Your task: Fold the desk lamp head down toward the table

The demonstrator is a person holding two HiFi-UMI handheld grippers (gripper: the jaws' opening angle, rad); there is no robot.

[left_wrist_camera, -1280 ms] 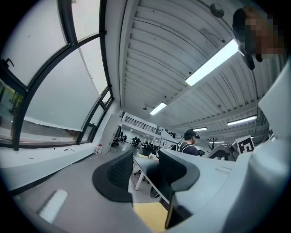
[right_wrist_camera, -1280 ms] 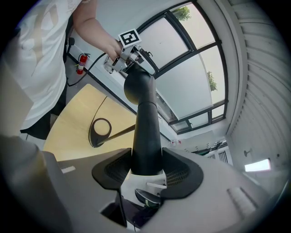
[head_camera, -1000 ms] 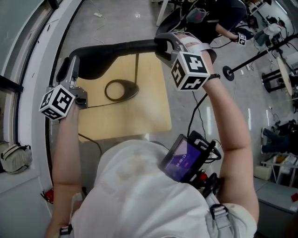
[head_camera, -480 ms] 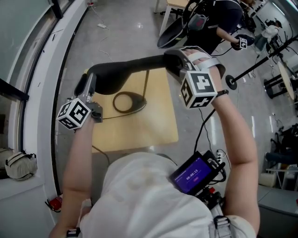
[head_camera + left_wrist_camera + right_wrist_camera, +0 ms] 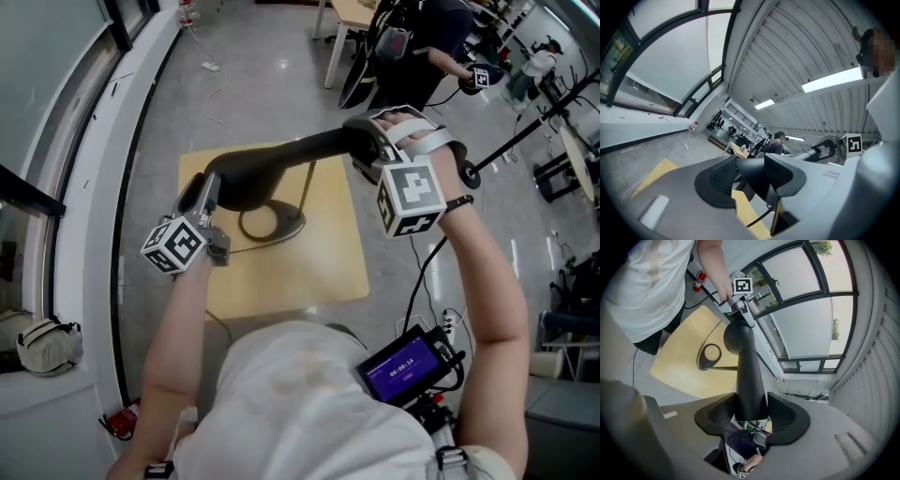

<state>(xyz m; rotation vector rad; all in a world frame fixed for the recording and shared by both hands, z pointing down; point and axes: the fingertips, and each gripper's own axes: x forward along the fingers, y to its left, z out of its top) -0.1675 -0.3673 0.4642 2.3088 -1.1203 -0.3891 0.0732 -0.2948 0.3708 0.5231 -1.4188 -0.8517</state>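
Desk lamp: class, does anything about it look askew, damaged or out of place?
Nothing stands out: the lamp head is gripped at both ends by left tongs and right tongs, its base flat on the table.

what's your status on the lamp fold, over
Both clamped on the long black desk lamp head, left gripper and right gripper at opposite ends. Head raised over the light wooden table, not yet down. Only its own ring base beneath.

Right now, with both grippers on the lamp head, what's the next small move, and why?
Probably lower the left gripper a little while the right gripper steadies: both are shut on the lamp head, which hangs well above the table, not yet folded down.
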